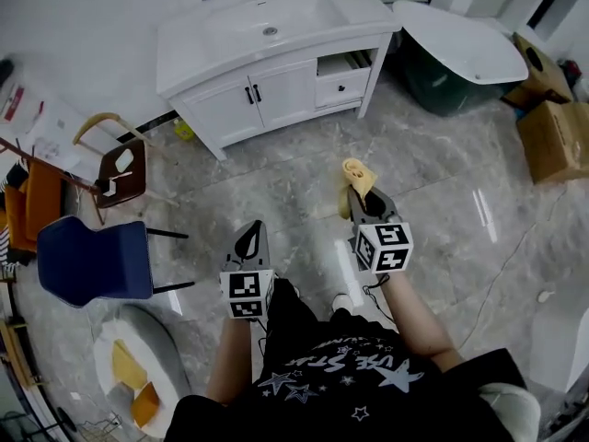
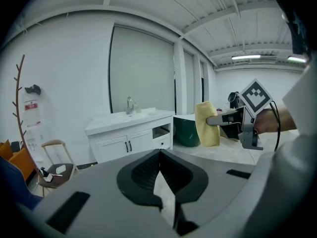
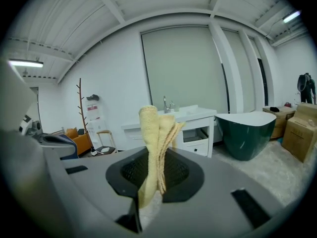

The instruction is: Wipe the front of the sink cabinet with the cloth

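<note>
Nearby, the yellow cloth (image 3: pixel 153 143) is pinched upright in the right tongs (image 1: pixel 365 203), above the floor (image 1: pixel 442 201); the left tongs (image 1: pixel 249 232), beside them, are pressed together, empty. Farther off, well apart from the cloth, the sink cabinet (image 1: pixel 276 95) is seen.

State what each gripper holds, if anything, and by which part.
The right gripper clamps the yellow terry cloth near one end, with the bunched rest sticking out beyond it. The left gripper is shut on nothing.
</note>
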A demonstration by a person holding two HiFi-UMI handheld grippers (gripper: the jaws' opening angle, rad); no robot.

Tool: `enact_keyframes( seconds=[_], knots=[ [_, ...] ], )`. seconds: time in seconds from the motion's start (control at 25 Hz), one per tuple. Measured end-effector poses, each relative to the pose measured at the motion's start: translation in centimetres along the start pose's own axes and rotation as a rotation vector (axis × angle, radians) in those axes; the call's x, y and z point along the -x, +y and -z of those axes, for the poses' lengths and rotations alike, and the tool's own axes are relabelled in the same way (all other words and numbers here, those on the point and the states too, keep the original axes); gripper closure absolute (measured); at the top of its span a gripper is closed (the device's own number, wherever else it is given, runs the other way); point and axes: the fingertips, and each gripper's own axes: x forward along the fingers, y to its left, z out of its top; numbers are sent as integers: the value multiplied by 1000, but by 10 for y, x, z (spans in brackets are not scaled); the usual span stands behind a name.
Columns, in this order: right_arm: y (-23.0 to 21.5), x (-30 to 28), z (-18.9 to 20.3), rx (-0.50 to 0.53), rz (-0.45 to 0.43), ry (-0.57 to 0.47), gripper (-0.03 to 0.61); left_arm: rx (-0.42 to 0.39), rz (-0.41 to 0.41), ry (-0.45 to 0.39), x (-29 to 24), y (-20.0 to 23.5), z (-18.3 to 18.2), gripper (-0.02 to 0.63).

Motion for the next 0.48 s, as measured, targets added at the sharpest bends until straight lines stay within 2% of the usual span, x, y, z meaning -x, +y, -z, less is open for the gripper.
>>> enact_keyframes(
  seconds=[0.2,0.48],
  knots=[
    [-25,56,-6,-14,-15,-43,517,-1,12,-5,16,-48,-9,597],
    [-19,84,-10,-3,-83,-53,517,-29,29,-12,36,-74,-19,597]
  ],
)
